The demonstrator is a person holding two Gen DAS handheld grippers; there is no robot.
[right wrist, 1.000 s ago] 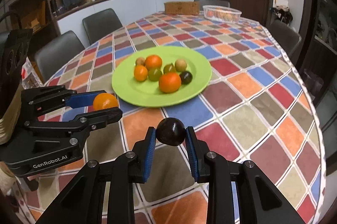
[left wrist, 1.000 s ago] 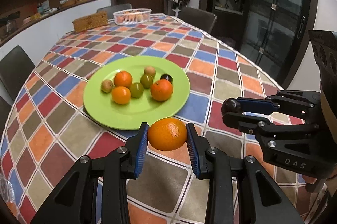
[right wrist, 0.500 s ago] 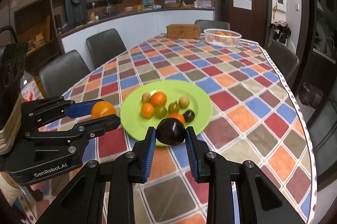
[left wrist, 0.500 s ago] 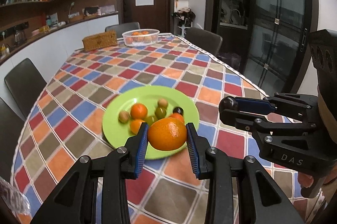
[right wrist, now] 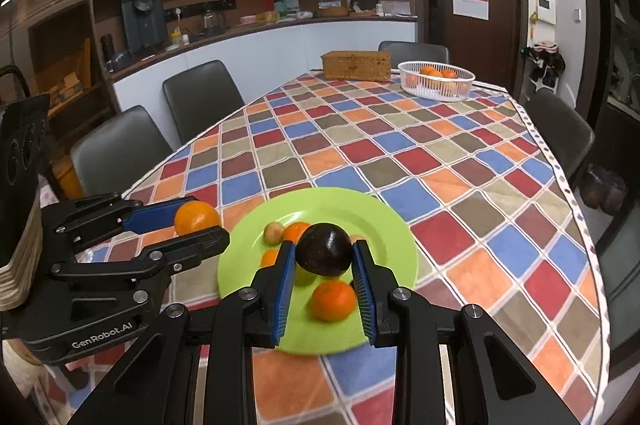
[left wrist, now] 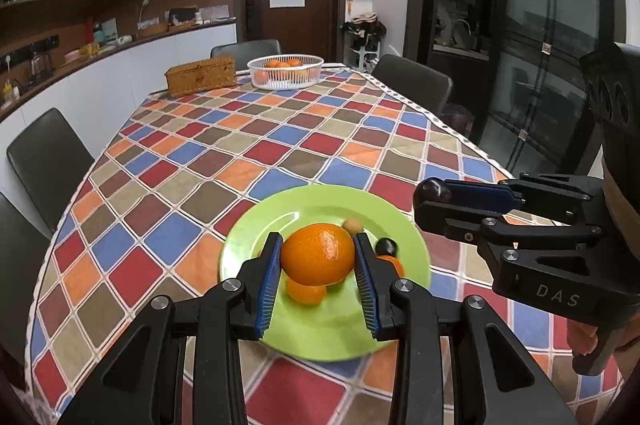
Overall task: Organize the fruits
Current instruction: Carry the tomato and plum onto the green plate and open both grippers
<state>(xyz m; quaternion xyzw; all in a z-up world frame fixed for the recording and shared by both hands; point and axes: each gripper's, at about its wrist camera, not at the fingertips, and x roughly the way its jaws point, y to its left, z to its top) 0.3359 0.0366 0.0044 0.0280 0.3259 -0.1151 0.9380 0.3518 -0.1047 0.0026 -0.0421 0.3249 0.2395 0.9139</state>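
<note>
Left gripper [left wrist: 318,259] clenching an orange [left wrist: 317,253], hanging over the green plate [left wrist: 416,257], right gripper [right wrist: 324,259] clenching a dark plum [right wrist: 324,253] above the same plate, white basket [right wrist: 436,81] sitting at twelve o'clock near the far table edge, checkered tablecloth [right wrist: 400,153] lying open between.

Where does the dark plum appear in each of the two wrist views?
Left wrist view: the dark plum sits right of centre, clamped at the tip of the right tongs, beside the green plate.
Right wrist view: the dark plum is at lower centre, held between the blue pads, above the green plate.
Shared landmark: the white basket of oranges at the table's far end.
</note>
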